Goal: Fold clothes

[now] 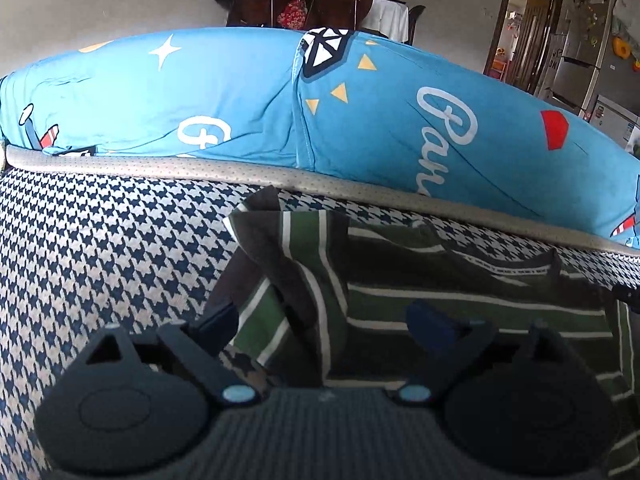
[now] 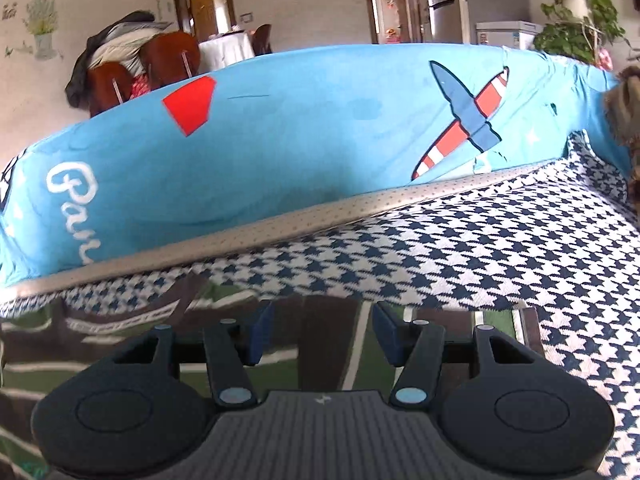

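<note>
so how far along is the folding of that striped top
Early stage. Done: the green striped garment is laid out on the houndstooth cover, and one sleeve or side flap stands raised off the body. In hand: the left gripper has open jaws around that flap; the right gripper is open over the far side. Left: finish this fold, then the other side and the final halving.
</note>
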### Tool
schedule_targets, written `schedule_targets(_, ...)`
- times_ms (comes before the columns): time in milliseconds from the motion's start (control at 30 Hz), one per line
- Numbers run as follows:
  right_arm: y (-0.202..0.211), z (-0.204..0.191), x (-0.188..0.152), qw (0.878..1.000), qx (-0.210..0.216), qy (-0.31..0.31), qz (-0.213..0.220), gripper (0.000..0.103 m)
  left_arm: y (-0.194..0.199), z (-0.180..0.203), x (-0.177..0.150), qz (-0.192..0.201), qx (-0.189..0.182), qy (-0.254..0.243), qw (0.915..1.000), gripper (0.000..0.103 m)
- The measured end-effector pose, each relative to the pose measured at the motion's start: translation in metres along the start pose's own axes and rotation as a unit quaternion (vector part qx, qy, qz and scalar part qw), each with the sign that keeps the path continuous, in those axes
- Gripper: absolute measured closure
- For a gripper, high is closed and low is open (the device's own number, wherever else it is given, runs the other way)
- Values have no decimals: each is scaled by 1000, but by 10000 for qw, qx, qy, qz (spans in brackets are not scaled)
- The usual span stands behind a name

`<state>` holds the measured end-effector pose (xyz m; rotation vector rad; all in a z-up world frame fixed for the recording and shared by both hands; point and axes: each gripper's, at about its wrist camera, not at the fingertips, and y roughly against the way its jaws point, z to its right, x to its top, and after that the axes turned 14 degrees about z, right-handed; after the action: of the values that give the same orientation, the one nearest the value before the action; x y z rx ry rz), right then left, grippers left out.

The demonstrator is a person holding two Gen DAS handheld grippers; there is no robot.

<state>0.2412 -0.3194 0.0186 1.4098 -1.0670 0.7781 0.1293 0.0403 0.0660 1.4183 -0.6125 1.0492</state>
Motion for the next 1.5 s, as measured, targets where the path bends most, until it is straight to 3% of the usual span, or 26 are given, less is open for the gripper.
schedule_targets(167, -18, 6, -3, 9999, -49, -47, -134, 48, -4, 0, 0, -84, -12, 32, 10000, 8)
schedule_targets(400, -27, -2, -9, 9992, 4, 372, -151, 35, -11, 1, -1, -200, -24, 107, 9997, 8)
schedule_targets(467, -27, -7, -12, 9980, -23, 614, -150, 38, -11, 1, -2, -211, -6, 112, 9997, 8)
schedule_targets(633, -25, -13, -14, 9968, 220, 756, -142, 67, -13, 2, -3, -228, 9, 99, 9997, 8)
schedule_targets(767, -24, -19, -15, 9959, 252, 859, -123, 74, -14, 5, -5, -254, -3, 55, 9997, 8)
schedule_targets(933, -21, -24, -16, 9952, 282, 933, -96, 91, -14, 7, -6, -251, -21, 20, 9997, 8)
schedule_targets(1133, -20, -27, -12, 9954, 125, 949, 20, 97, -17, 6, -7, -276, 18, 17, 9996, 8)
schedule_targets(1400, -20, -25, 2, 9940, -487, 868, 464, 97, -18, 7, -10, -306, 40, 6, 9995, 8)
schedule_targets(1500, -30, -18, 1, 9946, -615, 758, 341, 97, -20, 8, -12, -368, 26, -21, 9993, 8)
